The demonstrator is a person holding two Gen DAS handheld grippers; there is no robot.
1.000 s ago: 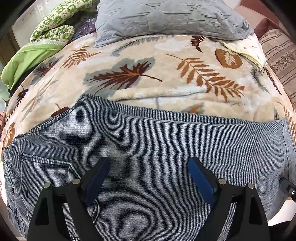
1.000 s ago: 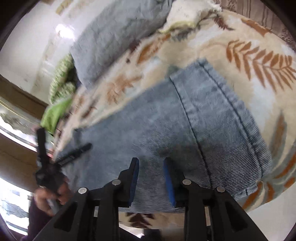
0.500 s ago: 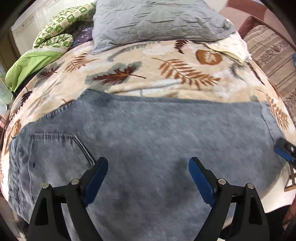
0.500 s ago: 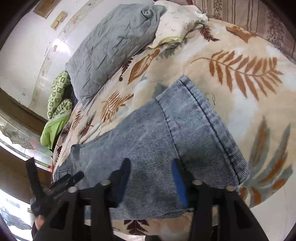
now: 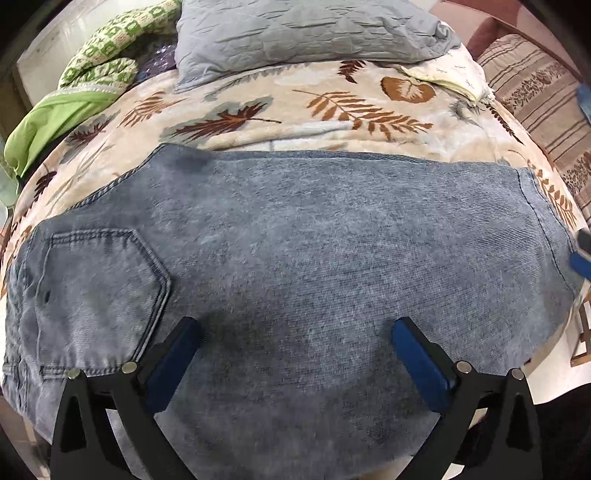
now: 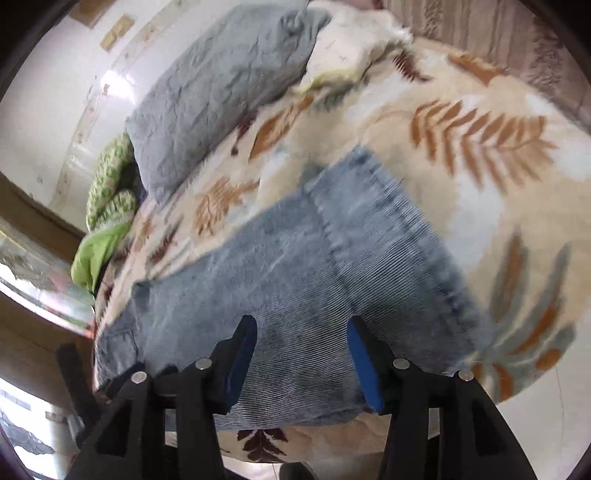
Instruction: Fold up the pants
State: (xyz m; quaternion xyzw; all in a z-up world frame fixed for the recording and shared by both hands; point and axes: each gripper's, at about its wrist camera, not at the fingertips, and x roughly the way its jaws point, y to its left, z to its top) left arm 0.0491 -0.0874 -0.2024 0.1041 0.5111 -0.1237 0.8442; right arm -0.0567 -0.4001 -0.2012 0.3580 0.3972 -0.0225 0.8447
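Note:
Blue denim pants lie folded lengthwise across the bed, back pocket at the left and leg hem at the right. My left gripper hovers over the middle of the near edge, its jaws opening wide, with only flat denim below them. In the right wrist view the hem end lies just ahead of my right gripper, which is open above the cloth and holds nothing. The right gripper's blue pad shows at the left view's right edge.
The leaf-patterned blanket covers the bed. A grey pillow and a cream pillow lie at the far side, and green cloths at the far left. A striped cover lies at the right. The bed's near edge runs under the grippers.
The right jaws have spread from nearly shut to open and drawn back from the hem. The left gripper shifted sideways, bringing the back pocket into view, and its jaws widened a little.

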